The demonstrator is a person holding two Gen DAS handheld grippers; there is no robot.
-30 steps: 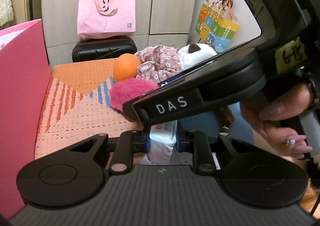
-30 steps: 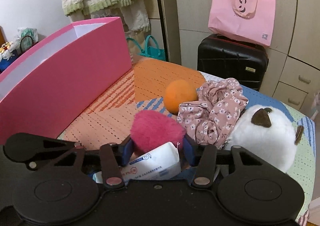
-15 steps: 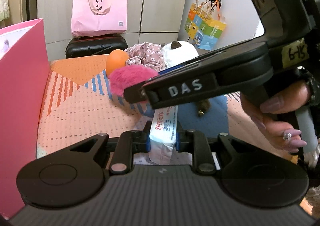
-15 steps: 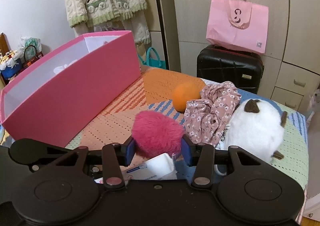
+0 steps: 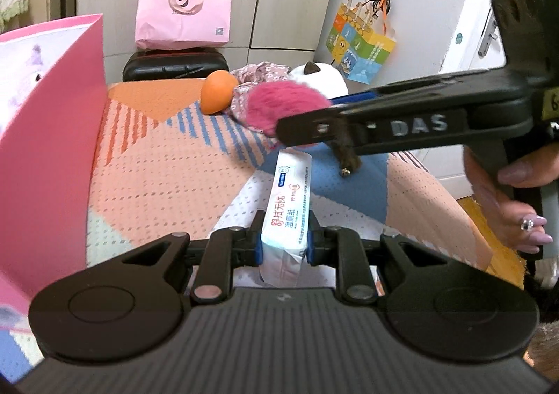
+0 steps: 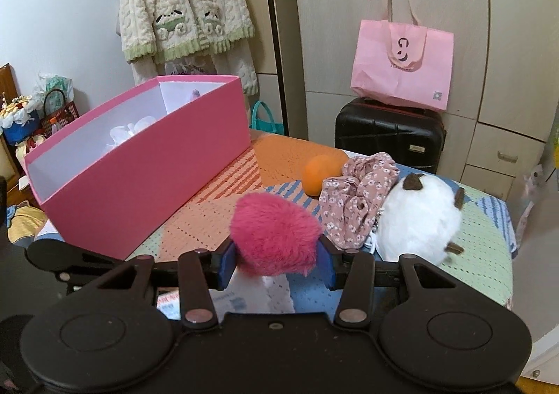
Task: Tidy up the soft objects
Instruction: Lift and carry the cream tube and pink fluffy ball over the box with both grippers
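My left gripper (image 5: 284, 247) is shut on a white pack of wet wipes (image 5: 288, 205), held on edge above the patterned bedspread (image 5: 157, 177). The right gripper (image 6: 276, 266) is shut on a fluffy magenta pompom (image 6: 276, 236), lifted off the bed; in the left wrist view the pompom (image 5: 279, 102) shows at that gripper's tip. To the left stands a long open pink box (image 6: 139, 170) with white items inside. An orange ball (image 6: 321, 174), a floral cloth (image 6: 356, 202) and a white plush cat (image 6: 419, 216) lie on the bed beyond.
A black suitcase (image 6: 387, 132) with a pink tote bag (image 6: 401, 69) on it stands behind the bed. A cream cardigan (image 6: 181, 2) hangs on the wardrobe. A hand (image 5: 513, 198) grips the right gripper's handle. The bed's right edge (image 6: 510, 254) drops to the floor.
Both grippers have risen and drawn back with the wipes pack and the pompom still gripped. The pompom is now clear of the bed, and the pink box's inside has come into view.
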